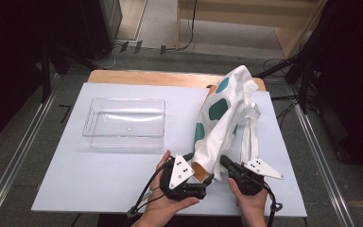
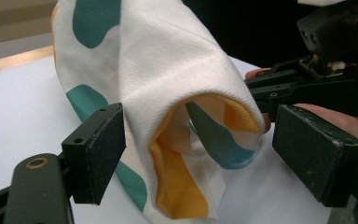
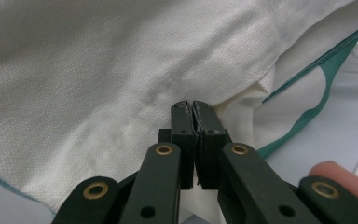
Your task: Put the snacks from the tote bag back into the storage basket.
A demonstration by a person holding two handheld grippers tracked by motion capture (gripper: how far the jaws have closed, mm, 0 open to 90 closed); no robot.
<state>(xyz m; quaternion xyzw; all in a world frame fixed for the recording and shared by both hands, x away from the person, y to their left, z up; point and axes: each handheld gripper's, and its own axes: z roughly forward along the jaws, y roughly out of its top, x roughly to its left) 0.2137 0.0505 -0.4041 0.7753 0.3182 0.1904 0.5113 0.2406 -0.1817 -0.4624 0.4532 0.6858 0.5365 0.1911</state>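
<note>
I have the right gripper [image 1: 228, 164] clenched on the white cloth bag [image 1: 224, 111], its jaws pressed together with a fold of the fabric pinched between them at the bag's lower edge. In the right gripper view the two black jaws meet tight against the weave, and a teal patch of the bag shows off to one side. My left gripper [image 1: 203, 184] is released: in the left gripper view its jaws stand wide apart on either side of the bag's open mouth, where I can see the orange lining, and neither pad touches the cloth. The bag, white with teal spots, is held up off the bench [image 1: 123, 175] on the right half, its top rising toward the far right corner and its lower end hanging near the front edge between my two grippers. Its straps trail down beside the right gripper. A clear plastic tray [image 1: 124, 124] sits on the left half of the bench, well apart from the bag.
</note>
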